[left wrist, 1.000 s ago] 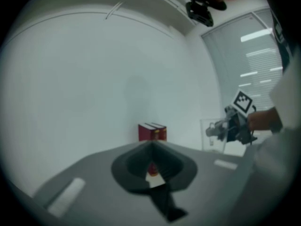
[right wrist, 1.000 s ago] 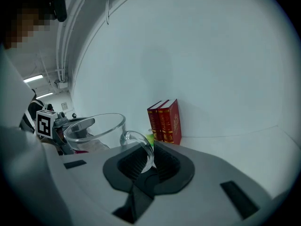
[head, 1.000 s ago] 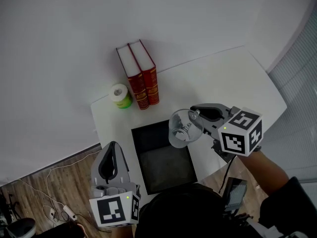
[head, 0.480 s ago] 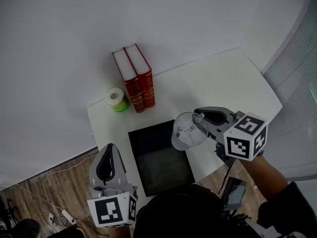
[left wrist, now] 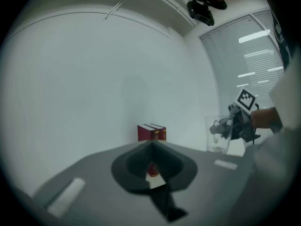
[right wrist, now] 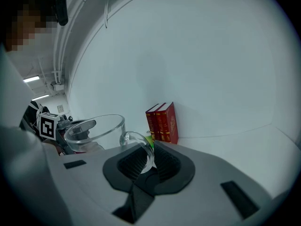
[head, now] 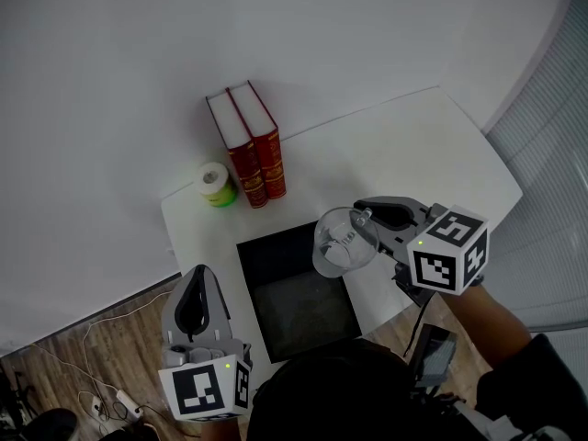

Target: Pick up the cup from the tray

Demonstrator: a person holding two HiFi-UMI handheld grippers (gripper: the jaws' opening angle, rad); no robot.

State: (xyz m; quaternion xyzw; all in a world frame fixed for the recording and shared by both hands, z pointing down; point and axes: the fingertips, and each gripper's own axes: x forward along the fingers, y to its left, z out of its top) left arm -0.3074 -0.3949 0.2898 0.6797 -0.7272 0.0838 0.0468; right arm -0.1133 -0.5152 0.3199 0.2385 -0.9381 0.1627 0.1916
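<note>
Clear round glass cup (head: 342, 244), looped handle clamped in right gripper (right wrist: 145, 160).

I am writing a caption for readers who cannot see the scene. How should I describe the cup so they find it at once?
Find the white table, then the black tray at its near edge. Over the tray's right side the right gripper holds the cup by its handle; unlike the books and the green roll, it is clear glass.
</note>
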